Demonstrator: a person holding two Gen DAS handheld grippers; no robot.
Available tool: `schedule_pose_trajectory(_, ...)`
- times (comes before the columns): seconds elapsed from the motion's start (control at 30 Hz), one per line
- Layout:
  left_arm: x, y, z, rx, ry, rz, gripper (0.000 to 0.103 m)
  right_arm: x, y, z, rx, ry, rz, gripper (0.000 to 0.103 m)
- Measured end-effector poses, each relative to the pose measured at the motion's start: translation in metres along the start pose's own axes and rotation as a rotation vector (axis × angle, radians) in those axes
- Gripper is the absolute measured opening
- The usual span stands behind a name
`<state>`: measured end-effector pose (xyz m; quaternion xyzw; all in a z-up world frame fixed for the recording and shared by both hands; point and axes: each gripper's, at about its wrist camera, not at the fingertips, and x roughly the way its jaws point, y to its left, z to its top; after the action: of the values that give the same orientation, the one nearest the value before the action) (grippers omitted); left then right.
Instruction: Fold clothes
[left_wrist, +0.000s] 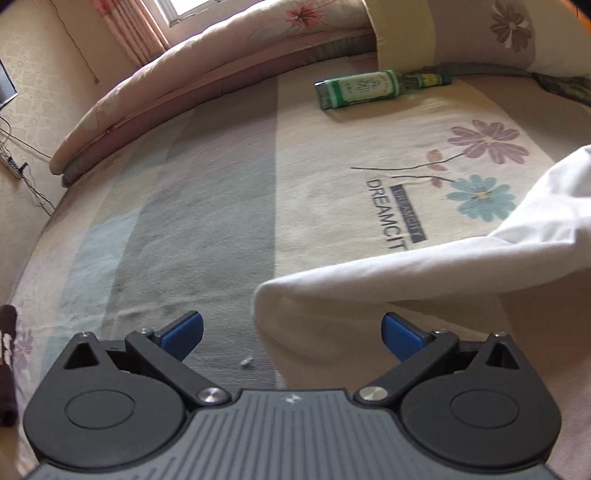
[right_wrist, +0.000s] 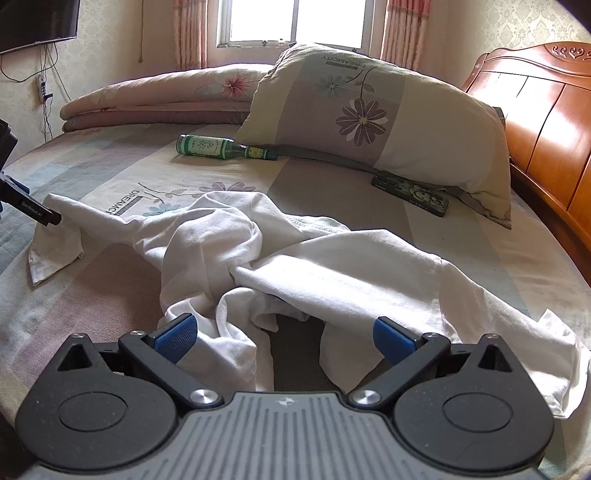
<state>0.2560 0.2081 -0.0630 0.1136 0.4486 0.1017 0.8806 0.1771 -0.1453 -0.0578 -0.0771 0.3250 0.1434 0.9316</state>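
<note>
Jaws are seen spread wide on both grippers, nothing clamped between them. The right gripper is held low over the near edge of a white shirt, which lies crumpled and twisted on the bed; its blue pads overlap folds of the cloth, though contact cannot be confirmed. The shirt's near hem is hidden under the gripper body. From the left wrist view, the left gripper is held beside one rounded end of the shirt, whose remainder is cut off at the right edge. A small pale scrap lies on the sheet between the pads; what it is cannot be made out. A dark cloth is half cut off at the left edge. Further off, a green bottle lies on its side, near a pillow, and a flat dark case sits partly tucked under the pillow's edge. A folded quilt lies along the far side, before a bright window.
</note>
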Motion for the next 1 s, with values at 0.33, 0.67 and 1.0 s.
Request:
schedule_pose_trajectory(0.33,0.025,-0.035,-0.004,-0.036,0.049,0.049,0.103,-0.023,0.009,0.004,-0.013,-0.055,0.0,0.103)
schedule_pose_trajectory(0.67,0.012,0.081,-0.064,-0.054,0.228,0.345,0.103,-0.029,0.002,-0.002,0.033,-0.065,0.025,0.103)
schedule_pose_trajectory(1.0,-0.03,0.061,-0.071,0.123,0.028,0.207,0.102,-0.043,0.016,-0.001,0.035,-0.082,0.042,0.103)
